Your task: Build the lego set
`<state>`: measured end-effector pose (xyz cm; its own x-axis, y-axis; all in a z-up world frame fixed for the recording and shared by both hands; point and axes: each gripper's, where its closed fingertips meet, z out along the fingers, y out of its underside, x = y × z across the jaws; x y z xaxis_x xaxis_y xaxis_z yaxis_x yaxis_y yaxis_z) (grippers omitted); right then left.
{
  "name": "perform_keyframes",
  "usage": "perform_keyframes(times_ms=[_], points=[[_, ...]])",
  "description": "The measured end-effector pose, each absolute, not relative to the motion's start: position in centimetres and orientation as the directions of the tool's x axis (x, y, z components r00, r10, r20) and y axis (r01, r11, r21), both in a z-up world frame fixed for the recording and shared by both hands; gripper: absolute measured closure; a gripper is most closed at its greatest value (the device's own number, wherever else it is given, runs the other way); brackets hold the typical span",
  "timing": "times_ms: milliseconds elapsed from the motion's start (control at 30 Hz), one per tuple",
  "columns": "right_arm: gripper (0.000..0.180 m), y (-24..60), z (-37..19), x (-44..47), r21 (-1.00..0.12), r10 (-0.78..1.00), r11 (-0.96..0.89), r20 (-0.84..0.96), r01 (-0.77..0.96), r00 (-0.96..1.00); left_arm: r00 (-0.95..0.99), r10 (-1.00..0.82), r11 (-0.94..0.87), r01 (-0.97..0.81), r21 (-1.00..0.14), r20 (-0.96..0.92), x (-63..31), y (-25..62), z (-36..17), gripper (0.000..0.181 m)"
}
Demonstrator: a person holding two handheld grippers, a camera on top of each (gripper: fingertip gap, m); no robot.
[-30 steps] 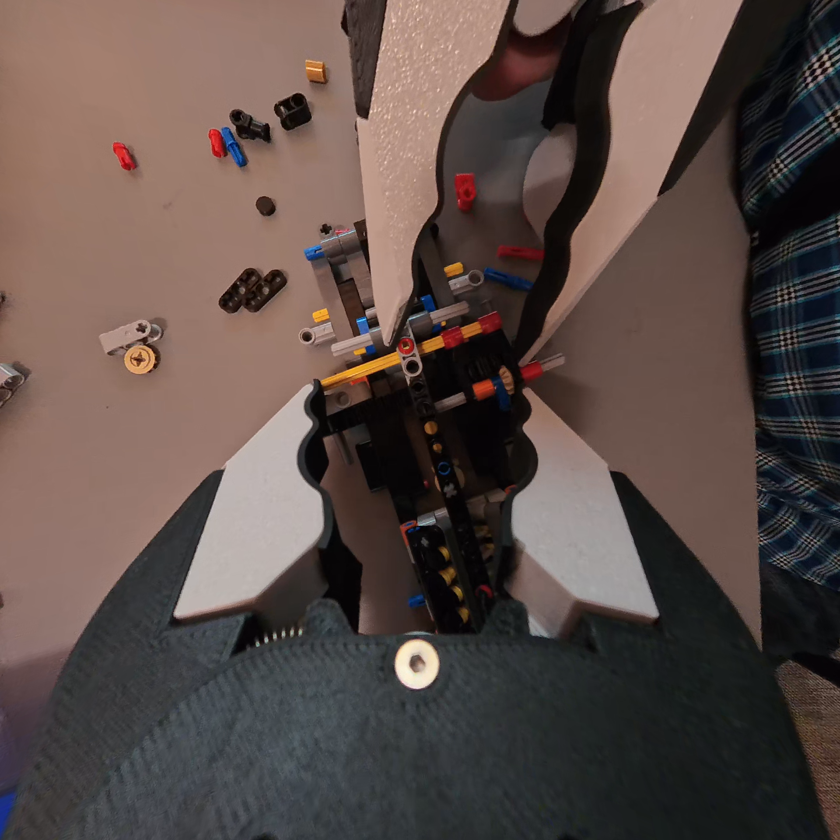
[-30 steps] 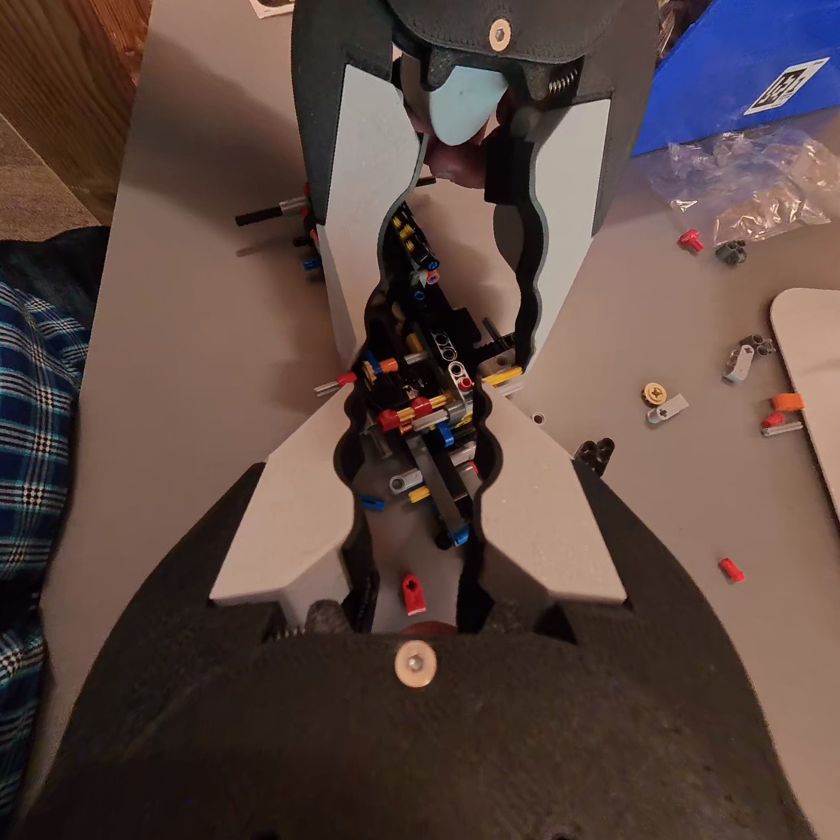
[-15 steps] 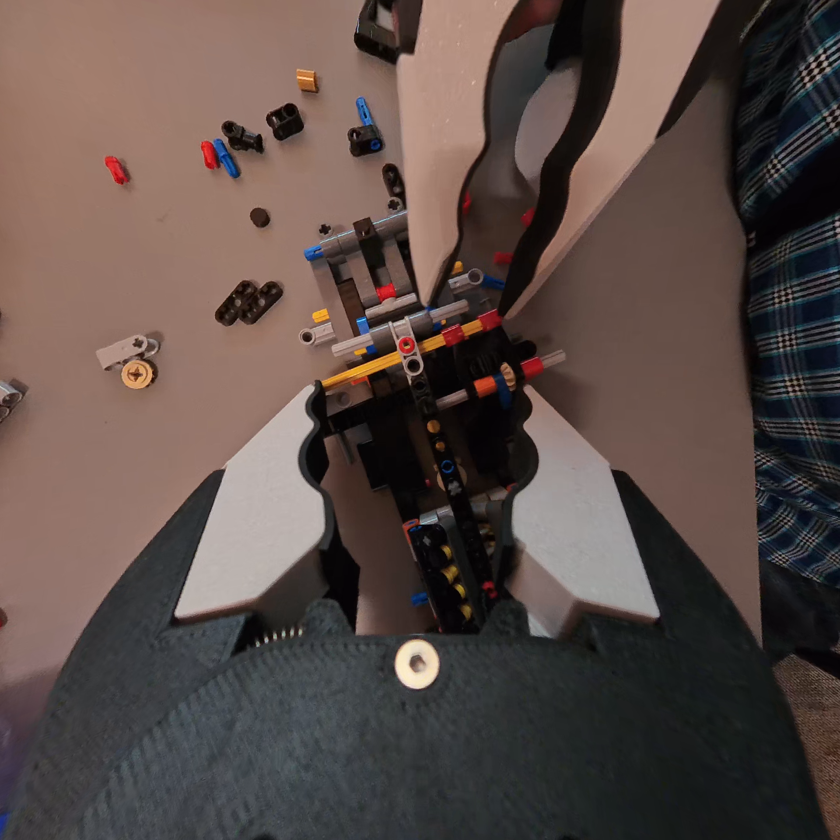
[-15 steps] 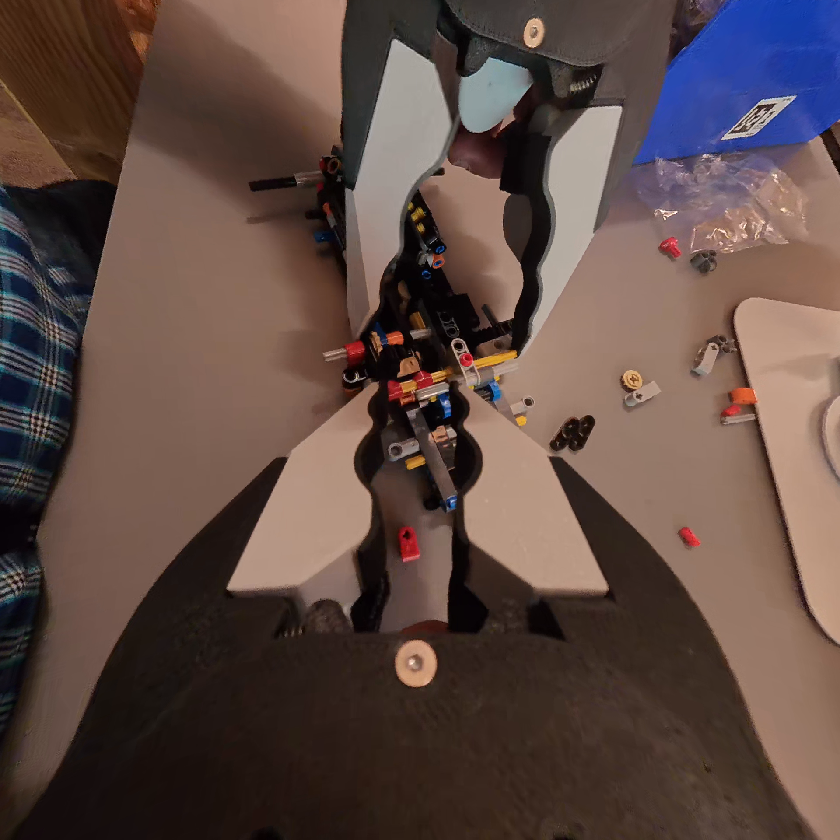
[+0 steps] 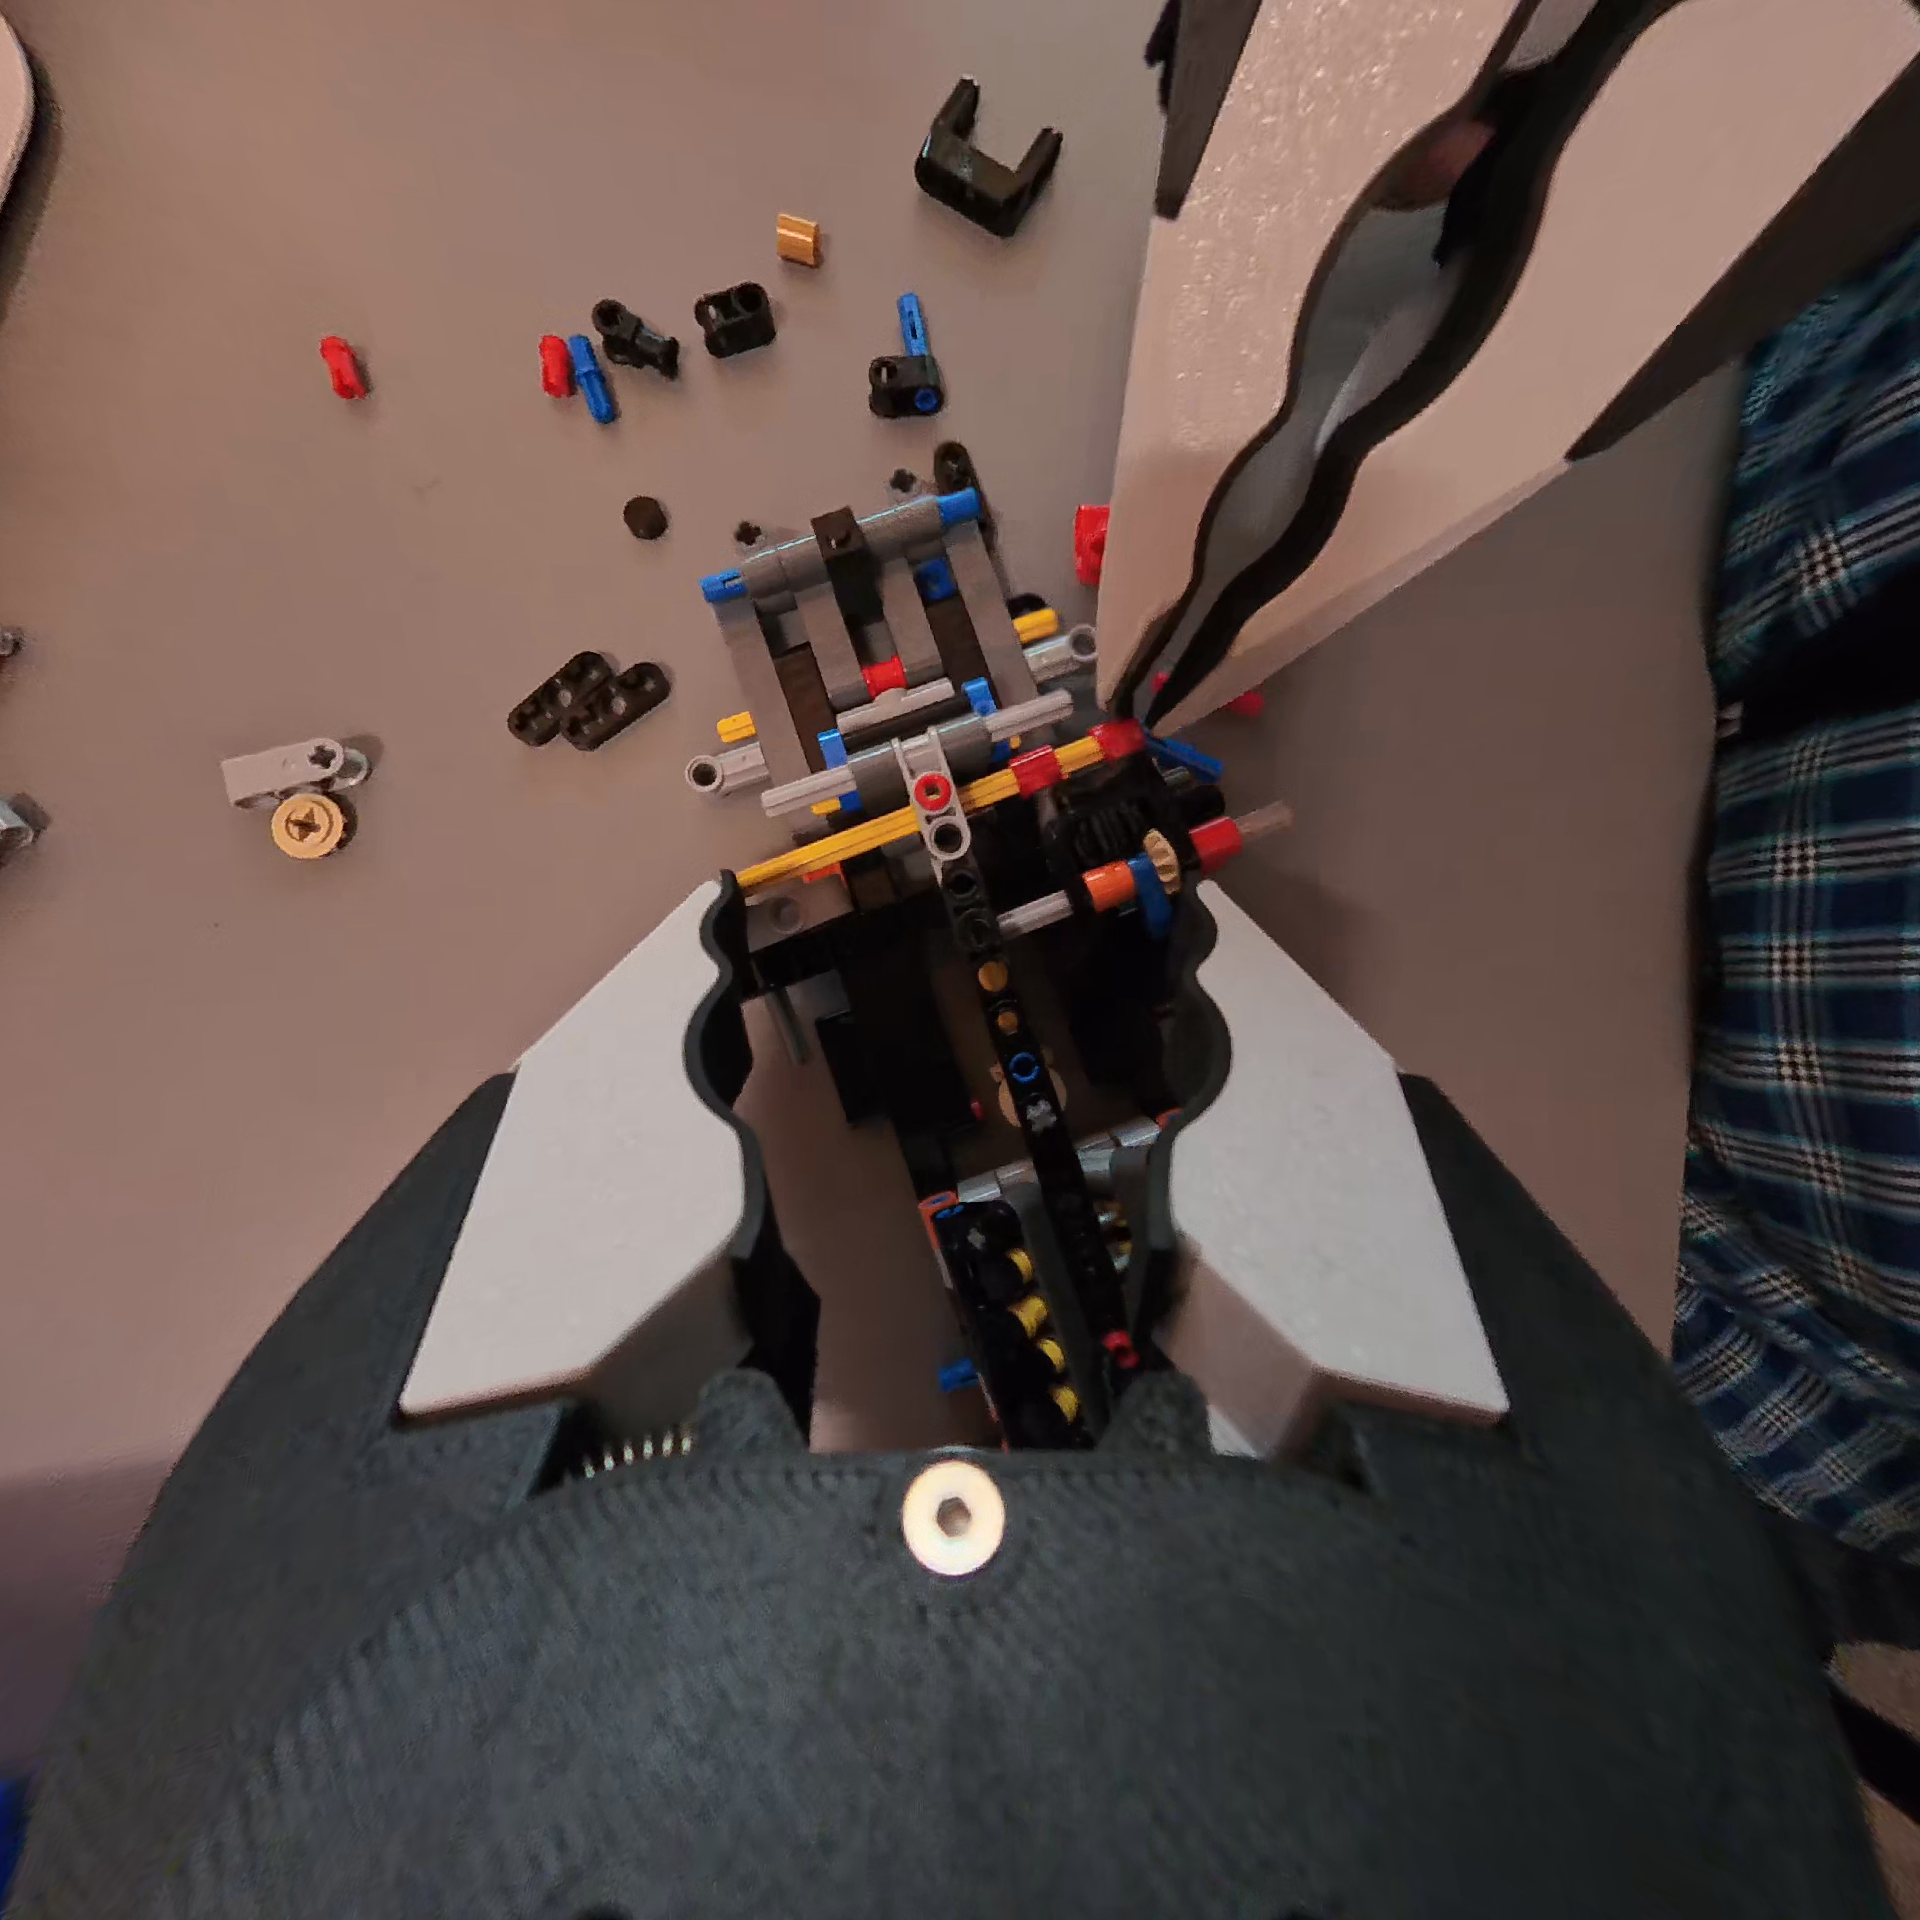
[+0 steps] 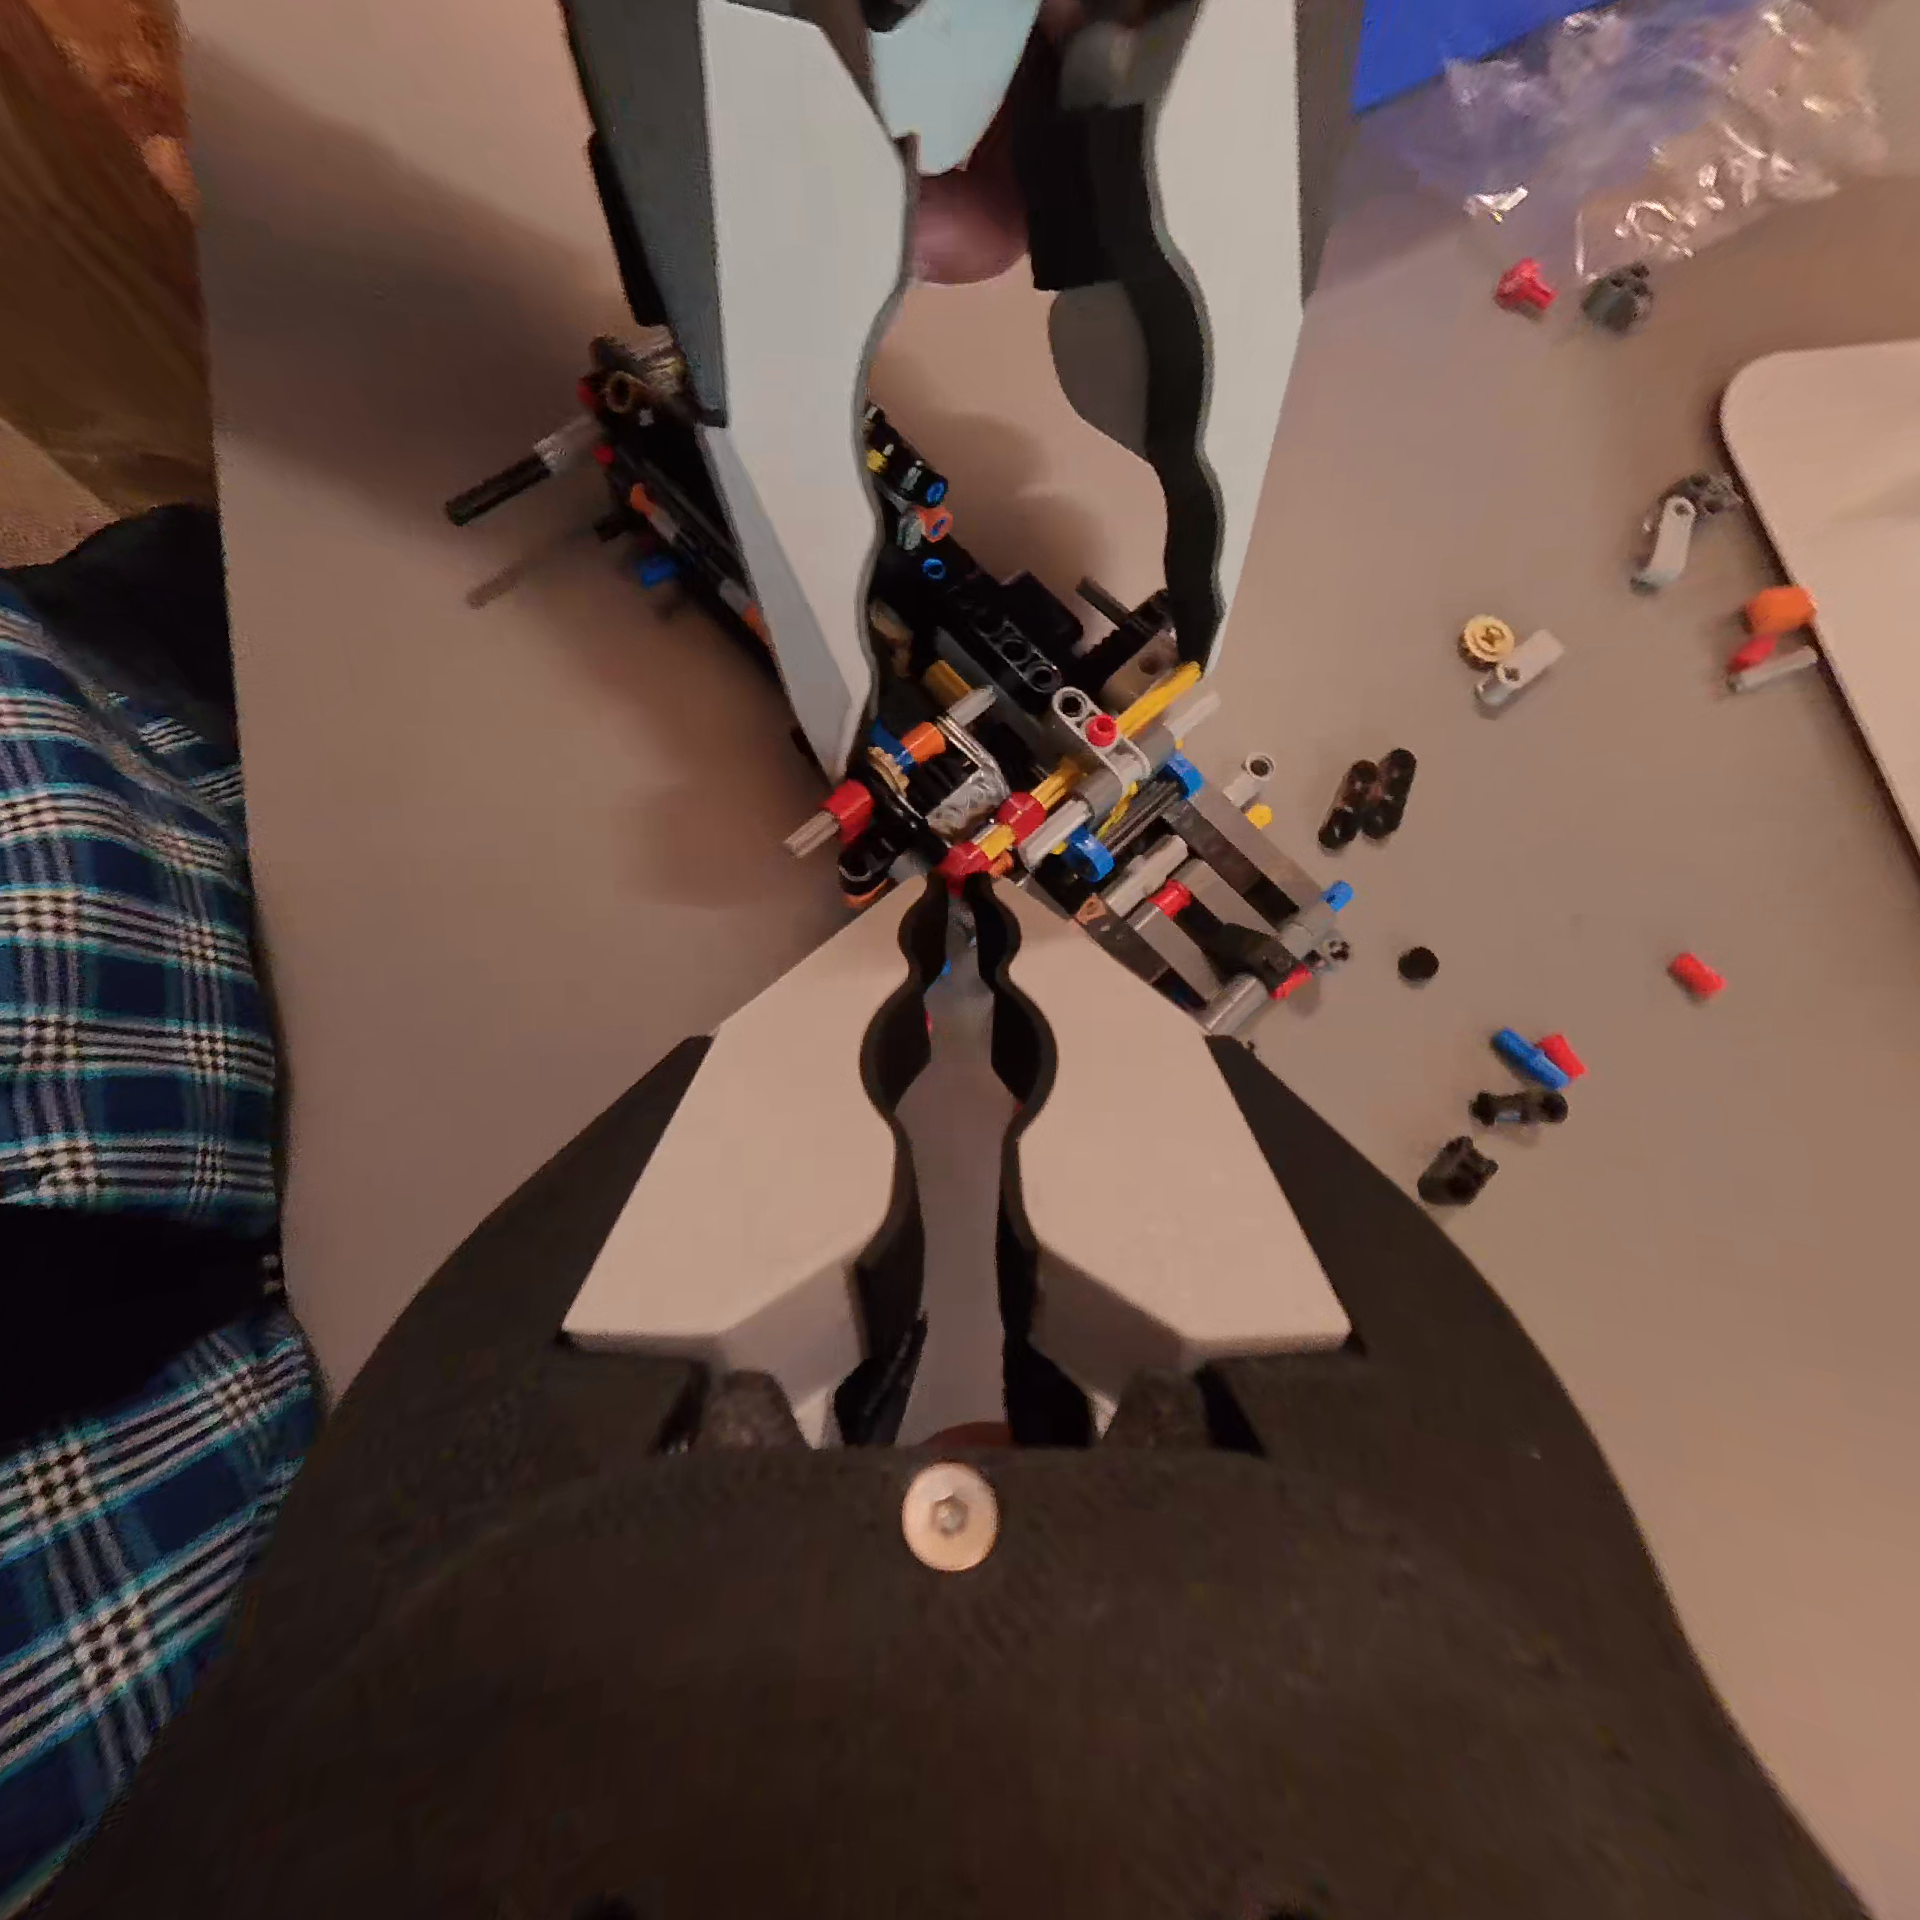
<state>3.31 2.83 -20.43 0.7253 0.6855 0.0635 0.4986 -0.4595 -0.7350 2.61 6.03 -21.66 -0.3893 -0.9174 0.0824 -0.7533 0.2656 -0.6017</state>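
The lego assembly (image 5: 904, 665), a black and grey Technic frame with a yellow axle (image 5: 831, 852), lies on the grey table. My left gripper (image 5: 961, 914) is shut on the assembly's black middle, one finger on each side. It also shows in the right wrist view (image 6: 1018, 712), reaching in from the far side over the assembly (image 6: 1195, 894). My right gripper (image 6: 958, 888) is almost fully closed, its tips pinching a red bush (image 6: 964, 860) at the end of the yellow axle. In the left wrist view the right gripper (image 5: 1132, 717) comes in from the upper right to that bush (image 5: 1117, 740).
Loose pieces lie scattered: a black U-shaped piece (image 5: 987, 171), black beams (image 5: 587, 701), a grey connector with a tan wheel (image 5: 296, 790). A plastic bag (image 6: 1662, 135) and white board (image 6: 1849, 540) lie at the right. A person's plaid clothing (image 6: 104, 935) lies along the table edge. Spacing between my two grippers at the tips: around 4 cm. The black U-shaped piece (image 5: 987, 171) lies around 12 cm away from my right fingertips.
My right gripper was open around the assembly's grey front frame. It has pulled back, closed, and shifted to the red bush at the axle's end. The left gripper kept its hold.
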Motion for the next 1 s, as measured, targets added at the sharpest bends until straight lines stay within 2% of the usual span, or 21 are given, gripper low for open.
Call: perform_keyframes(times_ms=[400,533,667,1000], points=[[0.180,2.7,-21.0,3.7,-0.745,0.603,-0.487,0.089,0.455,0.793,-0.363,-0.927,0.208,-0.712,-0.670,0.098,2.8,6.0,-20.9,0.092],[0.180,2.6,-20.8,3.7,-0.756,0.590,-0.493,0.073,0.430,0.804,-0.389,-0.914,0.222,-0.716,-0.662,0.114,2.4,5.9,-20.9,0.093],[0.178,2.5,-20.8,3.4,-0.764,0.582,-0.504,0.044,0.403,0.812,-0.416,-0.906,0.268,-0.706,-0.655,0.079,2.4,6.0,-21.1,0.101],[0.180,1.7,-20.7,3.1,-0.772,0.552,-0.544,-0.033,0.330,0.833,-0.436,-0.897,0.286,-0.694,-0.661,0.070,2.5,5.8,-21.2,0.103]])
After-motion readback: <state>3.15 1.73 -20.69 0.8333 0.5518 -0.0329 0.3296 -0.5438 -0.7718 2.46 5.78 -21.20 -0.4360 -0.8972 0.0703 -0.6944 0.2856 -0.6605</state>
